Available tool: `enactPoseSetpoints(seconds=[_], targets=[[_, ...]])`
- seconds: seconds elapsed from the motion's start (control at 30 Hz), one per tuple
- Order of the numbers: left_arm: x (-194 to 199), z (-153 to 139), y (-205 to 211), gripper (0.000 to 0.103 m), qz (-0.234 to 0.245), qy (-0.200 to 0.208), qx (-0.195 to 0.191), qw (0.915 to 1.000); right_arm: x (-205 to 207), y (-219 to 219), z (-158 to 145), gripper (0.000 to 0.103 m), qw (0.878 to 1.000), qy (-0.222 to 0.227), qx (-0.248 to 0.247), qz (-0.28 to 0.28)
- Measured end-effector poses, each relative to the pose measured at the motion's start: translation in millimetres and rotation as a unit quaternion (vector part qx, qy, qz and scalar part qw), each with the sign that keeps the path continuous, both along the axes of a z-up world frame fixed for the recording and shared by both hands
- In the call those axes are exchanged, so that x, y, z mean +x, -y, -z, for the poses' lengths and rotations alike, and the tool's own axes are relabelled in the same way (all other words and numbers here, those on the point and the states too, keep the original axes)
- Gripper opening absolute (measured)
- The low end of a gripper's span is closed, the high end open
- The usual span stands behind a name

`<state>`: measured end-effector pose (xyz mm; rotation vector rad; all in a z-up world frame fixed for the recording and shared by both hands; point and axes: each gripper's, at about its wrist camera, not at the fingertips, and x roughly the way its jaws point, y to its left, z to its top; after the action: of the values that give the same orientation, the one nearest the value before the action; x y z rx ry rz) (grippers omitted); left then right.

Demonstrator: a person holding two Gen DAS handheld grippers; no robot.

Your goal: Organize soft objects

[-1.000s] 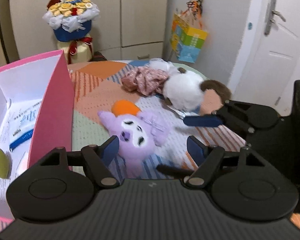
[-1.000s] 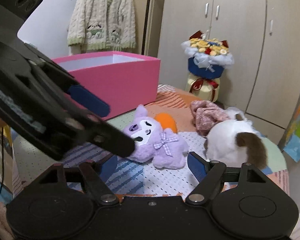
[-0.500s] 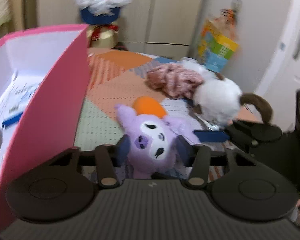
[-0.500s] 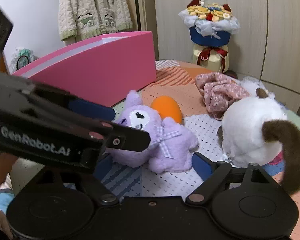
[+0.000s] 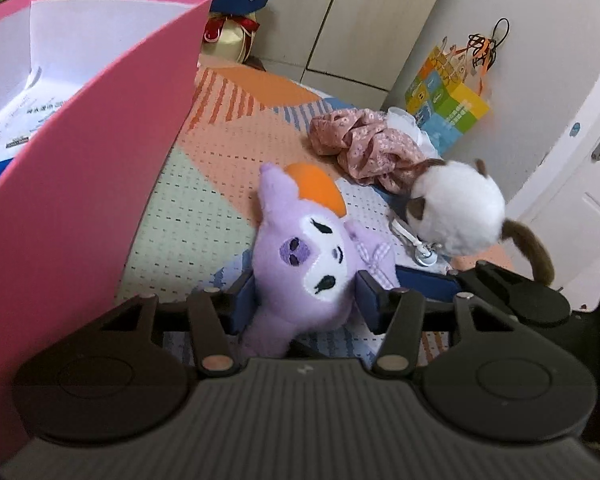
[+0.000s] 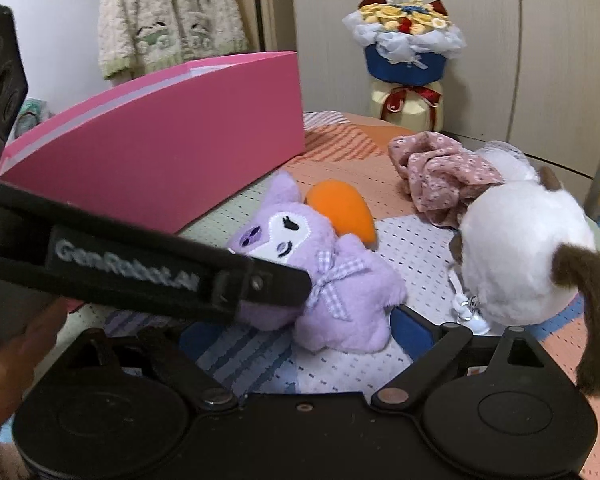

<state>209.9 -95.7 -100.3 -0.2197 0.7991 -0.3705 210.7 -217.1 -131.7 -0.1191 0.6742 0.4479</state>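
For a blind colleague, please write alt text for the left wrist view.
The left tongs close around the head of a purple plush toy lying on a patterned bedspread. A pink box stands at left; a white and brown plush and crumpled floral cloth lie behind.

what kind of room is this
Most likely a bedroom at home: a patterned bedspread under the plush toys, built-in wardrobe doors behind, and a knitted cardigan hanging on the wall.
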Motion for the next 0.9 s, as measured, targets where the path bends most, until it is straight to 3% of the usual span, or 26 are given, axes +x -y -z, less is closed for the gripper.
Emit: enactPoseSetpoints(seconds=[0.17,0.5,0.9], targets=[[-12,-2,5,0.045,0.001,0.024,0.022,0.9995,-8,-2,-1,0.080,1.000,0.008,-0.004,0.017],[-31,-9,0,0.045,0.017,0.027,0.017,0.9993,-29,-5,-6,0.083,1.000,-0.003,0.010,0.028],[-64,-17,-9,0.045,0.043,0.032,0.011,0.9985,-71,-8,-12,0.084,0.999,0.019,0.024,0.042]])
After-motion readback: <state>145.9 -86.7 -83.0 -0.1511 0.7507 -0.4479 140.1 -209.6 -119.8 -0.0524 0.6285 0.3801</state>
